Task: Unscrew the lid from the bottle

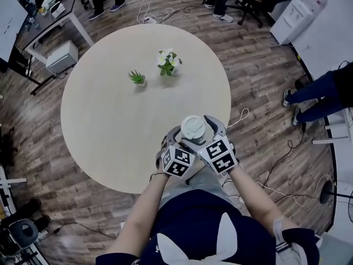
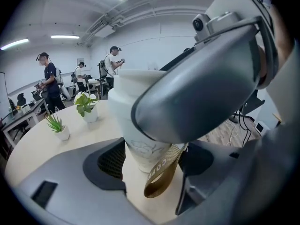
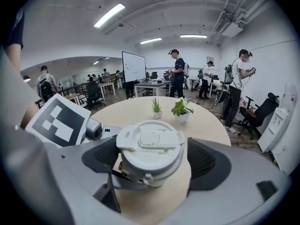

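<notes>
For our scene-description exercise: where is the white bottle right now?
In the head view the bottle stands at the round table's near edge, held by the left gripper, with the right gripper open around its lid.

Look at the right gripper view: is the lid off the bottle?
No, the white lid sits on top of the bottle, between the parted jaws of the right gripper.

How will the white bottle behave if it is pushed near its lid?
It would probably hardly move: the left gripper seems clamped on the bottle. Freed, it might tip, since it looks tall and narrows toward the base. Its strap looks floppy and should dangle.
</notes>
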A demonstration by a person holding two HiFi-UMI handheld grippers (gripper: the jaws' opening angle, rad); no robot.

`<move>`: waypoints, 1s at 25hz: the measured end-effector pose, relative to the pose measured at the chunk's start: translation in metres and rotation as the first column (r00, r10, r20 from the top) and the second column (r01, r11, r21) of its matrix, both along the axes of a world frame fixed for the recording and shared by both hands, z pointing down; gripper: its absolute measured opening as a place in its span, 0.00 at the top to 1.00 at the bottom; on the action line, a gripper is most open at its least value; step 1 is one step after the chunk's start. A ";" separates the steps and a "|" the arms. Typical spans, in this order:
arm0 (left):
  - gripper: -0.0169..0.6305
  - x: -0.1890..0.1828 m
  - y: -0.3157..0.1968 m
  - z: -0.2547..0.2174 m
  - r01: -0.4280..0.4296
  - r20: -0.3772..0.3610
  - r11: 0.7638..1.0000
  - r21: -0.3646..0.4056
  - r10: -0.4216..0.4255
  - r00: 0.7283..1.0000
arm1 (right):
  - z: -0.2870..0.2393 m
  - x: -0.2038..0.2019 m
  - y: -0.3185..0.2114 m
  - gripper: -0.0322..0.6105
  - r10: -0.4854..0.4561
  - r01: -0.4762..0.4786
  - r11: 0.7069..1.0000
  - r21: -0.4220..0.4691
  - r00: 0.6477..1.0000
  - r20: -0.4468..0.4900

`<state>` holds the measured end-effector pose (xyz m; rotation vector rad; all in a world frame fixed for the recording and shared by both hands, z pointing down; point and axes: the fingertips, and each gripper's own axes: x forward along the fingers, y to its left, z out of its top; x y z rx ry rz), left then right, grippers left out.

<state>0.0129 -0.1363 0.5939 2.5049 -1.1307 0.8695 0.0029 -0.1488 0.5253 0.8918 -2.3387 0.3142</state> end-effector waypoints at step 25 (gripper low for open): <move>0.46 0.001 0.001 0.004 -0.012 -0.006 1.000 0.000 0.012 1.000 | 0.013 0.002 0.012 0.30 -0.582 0.567 0.813 -0.131 0.786 -0.207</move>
